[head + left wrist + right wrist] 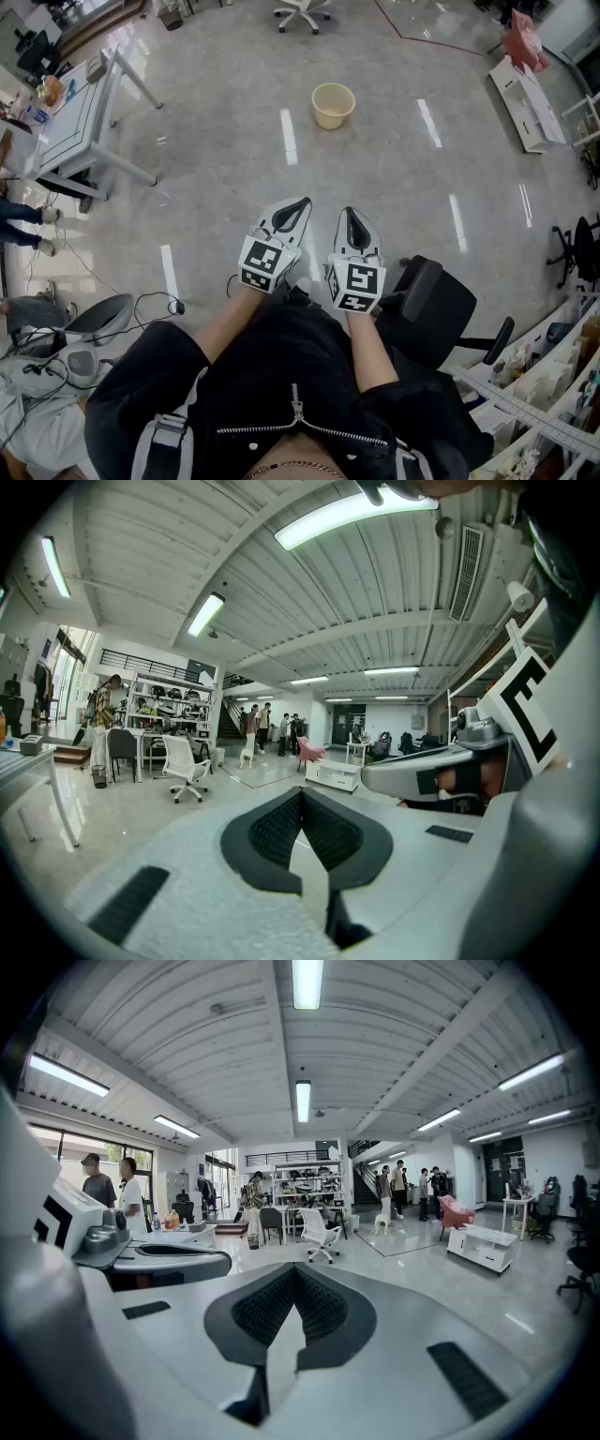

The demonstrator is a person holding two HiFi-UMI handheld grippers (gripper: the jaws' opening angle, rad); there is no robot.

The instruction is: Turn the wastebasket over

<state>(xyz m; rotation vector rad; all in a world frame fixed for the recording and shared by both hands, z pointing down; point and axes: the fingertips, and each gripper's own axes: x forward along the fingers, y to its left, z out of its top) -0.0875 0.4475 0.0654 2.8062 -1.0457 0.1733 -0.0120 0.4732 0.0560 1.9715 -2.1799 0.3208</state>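
A pale yellow wastebasket (pixel 333 104) stands upright on the shiny grey floor, mouth up, well ahead of me in the head view. My left gripper (pixel 302 202) and right gripper (pixel 350 215) are held side by side close to my body, far short of the basket. Both are shut with nothing between the jaws. In the left gripper view the left gripper (pixel 301 794) has its black pads pressed together, and the right gripper's body shows at the right edge. In the right gripper view the right gripper (pixel 295 1272) is likewise closed and empty. The basket appears in neither gripper view.
A white desk (pixel 80 117) stands at the left, a black office chair (pixel 436 309) just to my right, a white swivel chair (pixel 302 11) at the far end, and a low white cabinet (pixel 525 98) at the right. Cables (pixel 155 305) trail on the floor at my left.
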